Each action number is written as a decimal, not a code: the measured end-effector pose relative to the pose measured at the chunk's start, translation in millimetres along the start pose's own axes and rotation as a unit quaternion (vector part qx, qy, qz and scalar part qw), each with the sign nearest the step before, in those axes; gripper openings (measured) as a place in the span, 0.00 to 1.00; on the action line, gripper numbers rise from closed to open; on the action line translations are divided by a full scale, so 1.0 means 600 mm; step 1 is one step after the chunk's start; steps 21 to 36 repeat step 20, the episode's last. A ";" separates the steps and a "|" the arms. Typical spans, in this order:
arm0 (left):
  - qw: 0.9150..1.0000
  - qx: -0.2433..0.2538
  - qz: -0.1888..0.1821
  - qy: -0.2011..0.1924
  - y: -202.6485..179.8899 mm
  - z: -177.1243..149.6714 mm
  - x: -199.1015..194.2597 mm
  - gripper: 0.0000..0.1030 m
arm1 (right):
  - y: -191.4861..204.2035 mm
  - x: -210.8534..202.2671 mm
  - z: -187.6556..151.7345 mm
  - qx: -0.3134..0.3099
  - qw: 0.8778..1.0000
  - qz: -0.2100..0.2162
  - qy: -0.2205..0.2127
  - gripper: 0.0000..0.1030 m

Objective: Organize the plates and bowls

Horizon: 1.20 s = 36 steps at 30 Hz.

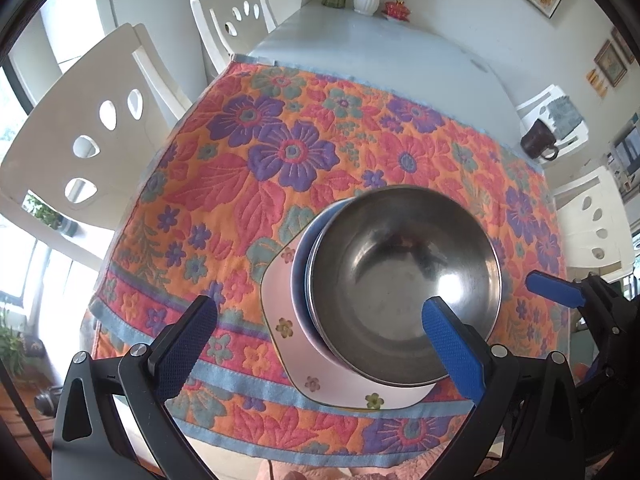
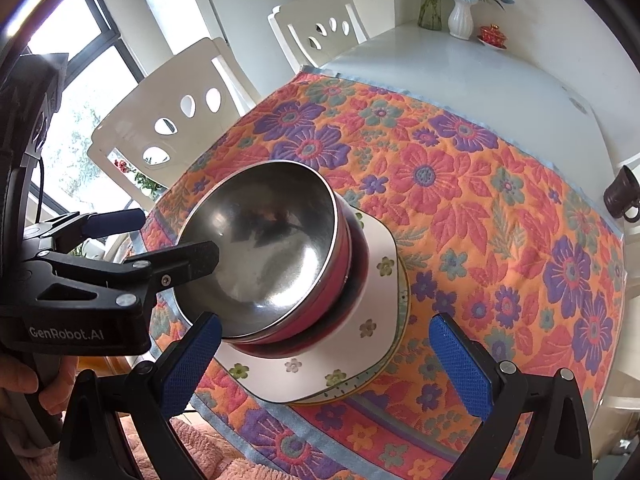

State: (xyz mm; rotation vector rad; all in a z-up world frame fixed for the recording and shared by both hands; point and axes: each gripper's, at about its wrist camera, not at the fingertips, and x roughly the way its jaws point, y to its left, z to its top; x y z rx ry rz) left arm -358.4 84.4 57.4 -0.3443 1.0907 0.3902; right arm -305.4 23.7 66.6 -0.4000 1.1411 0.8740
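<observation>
A steel bowl [image 1: 400,280] [image 2: 260,248] sits nested in a darker bowl [image 2: 320,320] whose side looks red in the right wrist view and bluish in the left. The bowls rest on a stack of white flower-print plates [image 1: 280,312] [image 2: 360,344] near the front of the floral cloth. My left gripper [image 1: 320,344] [image 2: 154,238] is open wide at the stack's left. One of its fingers [image 2: 192,260] reaches over the steel bowl's rim and the other stays outside. My right gripper [image 2: 326,364] is open just before the plates, holding nothing.
A bright floral cloth [image 1: 280,152] covers the near part of the white table [image 1: 360,48]. White chairs [image 1: 88,128] stand along the left. A dark mug [image 2: 620,196] sits at the right edge. A white vase [image 2: 460,16] and a red cup [image 2: 493,36] stand far back.
</observation>
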 end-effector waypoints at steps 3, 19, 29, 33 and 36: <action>1.000 0.003 0.016 0.008 -0.004 0.004 0.004 0.99 | -0.001 -0.001 0.000 -0.002 1.000 0.006 0.000 1.00; 1.000 -0.010 0.020 -0.013 0.008 0.008 -0.006 0.99 | 0.000 -0.013 0.006 -0.018 0.999 0.024 -0.028 1.00; 1.000 -0.013 0.017 -0.016 0.010 0.008 -0.008 0.99 | 0.001 -0.016 0.006 -0.019 0.999 0.027 -0.034 1.00; 1.000 -0.013 0.017 -0.016 0.010 0.008 -0.008 0.99 | 0.001 -0.016 0.006 -0.019 0.999 0.027 -0.034 1.00; 1.000 -0.013 0.017 -0.016 0.010 0.008 -0.008 0.99 | 0.001 -0.016 0.006 -0.019 0.999 0.027 -0.034 1.00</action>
